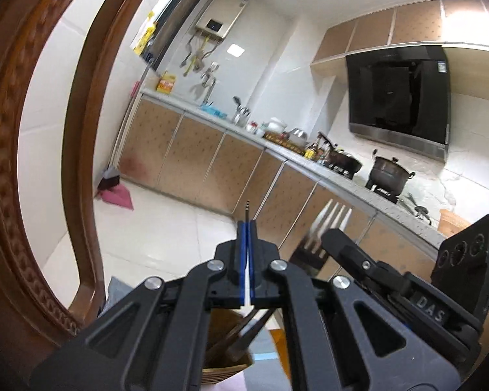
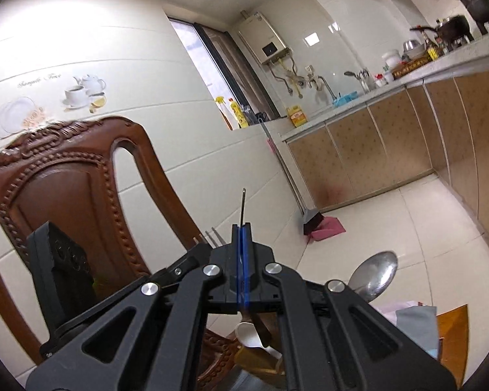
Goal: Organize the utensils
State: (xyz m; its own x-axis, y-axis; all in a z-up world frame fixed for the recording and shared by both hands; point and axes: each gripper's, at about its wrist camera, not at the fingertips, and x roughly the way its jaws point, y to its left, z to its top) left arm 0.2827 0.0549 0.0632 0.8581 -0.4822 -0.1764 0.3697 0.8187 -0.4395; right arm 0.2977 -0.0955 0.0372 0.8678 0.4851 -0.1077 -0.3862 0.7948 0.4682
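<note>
Left hand-held gripper (image 1: 247,228): jaws closed flat on a thin white utensil handle (image 1: 247,288), a dark tip protruding past the pads.

Right hand-held gripper (image 2: 241,231): jaws likewise closed on a thin metal utensil (image 2: 243,207), seen edge-on; its type cannot be told.

Both are raised, pointing out across the kitchen, with the wooden holder (image 1: 226,369) directly beneath, already containing several utensils. A white spoon (image 2: 249,334) stands in it. A white fork (image 1: 331,224) and a steel spoon (image 2: 373,275) show beside the right gripper; what supports them is unclear.

Assessment: placement stage. Recommend lowering one utensil at a time, kept upright over the holder's mouth, releasing only once its end is inside.
</note>
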